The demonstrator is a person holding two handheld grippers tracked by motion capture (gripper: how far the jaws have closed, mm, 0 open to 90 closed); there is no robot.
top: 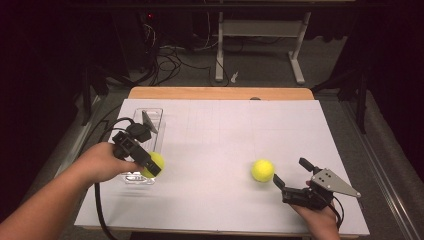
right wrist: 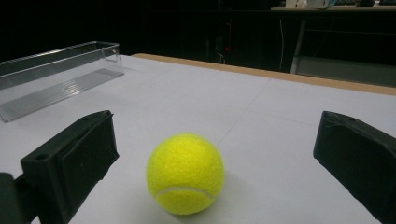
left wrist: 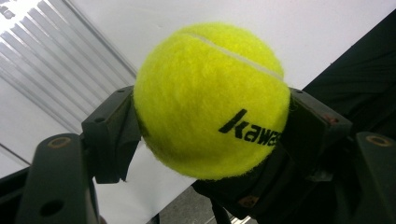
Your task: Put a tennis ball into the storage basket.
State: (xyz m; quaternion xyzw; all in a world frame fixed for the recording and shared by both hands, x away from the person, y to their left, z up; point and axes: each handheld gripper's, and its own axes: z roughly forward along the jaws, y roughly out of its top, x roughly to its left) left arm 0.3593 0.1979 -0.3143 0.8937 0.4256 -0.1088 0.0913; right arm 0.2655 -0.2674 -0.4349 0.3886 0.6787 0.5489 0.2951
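My left gripper is shut on a yellow tennis ball and holds it over the near end of a clear plastic tray at the left of the table. In the left gripper view that ball, printed with black letters, is squeezed between both black pads. A second tennis ball lies on the white table sheet at the right of centre. My right gripper stands open just behind it. In the right gripper view this ball rests on the sheet between the wide-apart jaws, touching neither.
The white sheet covers a wooden table. The long clear tray runs along the left side. Beyond the far edge are a dark floor with cables and a white table frame.
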